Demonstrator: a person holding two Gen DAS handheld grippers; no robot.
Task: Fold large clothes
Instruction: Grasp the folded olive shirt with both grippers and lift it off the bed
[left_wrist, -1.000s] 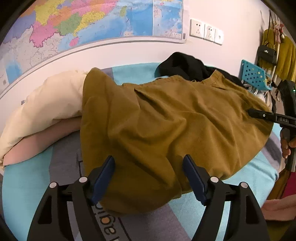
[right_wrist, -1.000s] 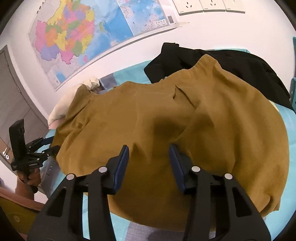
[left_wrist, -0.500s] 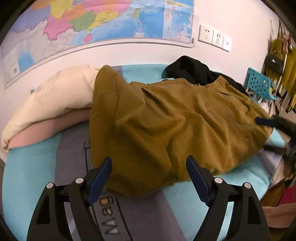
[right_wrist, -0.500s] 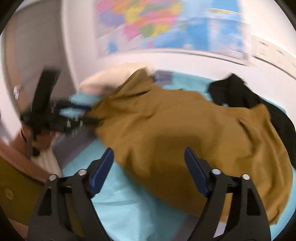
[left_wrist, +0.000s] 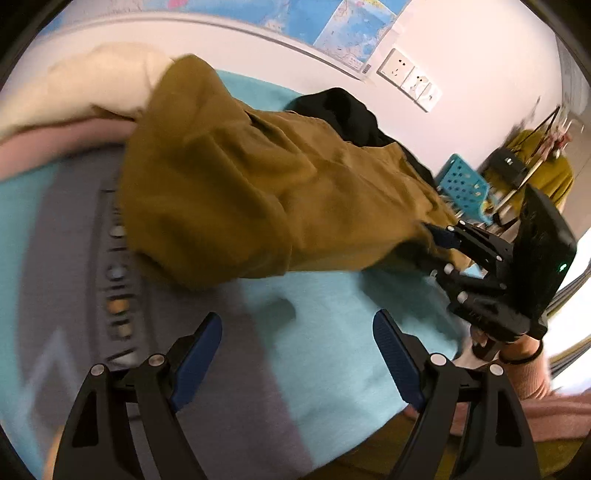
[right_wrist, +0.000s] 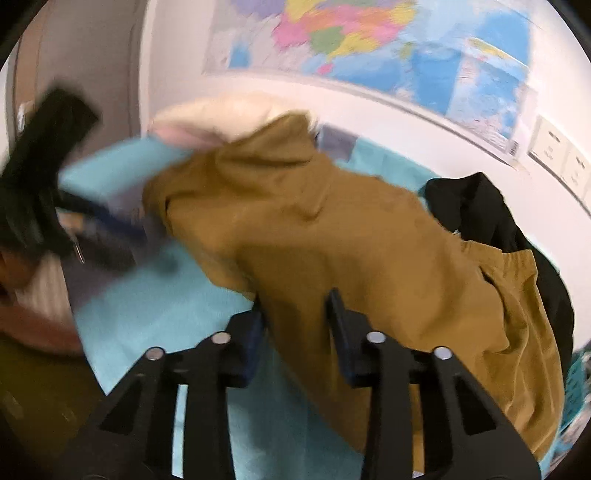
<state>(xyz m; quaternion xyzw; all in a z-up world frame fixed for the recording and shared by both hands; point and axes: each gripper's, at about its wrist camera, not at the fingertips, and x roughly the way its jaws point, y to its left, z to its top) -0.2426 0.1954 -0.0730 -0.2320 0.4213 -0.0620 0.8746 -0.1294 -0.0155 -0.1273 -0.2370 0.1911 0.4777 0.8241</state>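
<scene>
A large mustard garment (left_wrist: 258, 192) lies spread across a teal bed sheet (left_wrist: 332, 332). My left gripper (left_wrist: 297, 325) hovers open over bare sheet, short of the garment's near edge, with nothing between its fingers. My right gripper (right_wrist: 295, 306) is at the garment's (right_wrist: 369, 258) edge. Its jaws are closing with the hem between them, and I see no firm pinch. In the left wrist view the right gripper (left_wrist: 443, 254) reaches in from the right, one finger above the fabric and one below. The left gripper (right_wrist: 110, 221) is a blur at the left of the right wrist view.
A black garment (left_wrist: 343, 110) lies behind the mustard one. A cream and pink duvet (left_wrist: 85, 85) is heaped at the bed's far left. A blue perforated basket (left_wrist: 461, 184) and hanging clothes (left_wrist: 546, 173) stand past the right side. A map and sockets (left_wrist: 410, 79) are on the wall.
The right gripper swung to the garment's near edge, opened wide, then narrowed around the hem. The left gripper drew back from the garment and rolled, and now hangs over bare sheet.
</scene>
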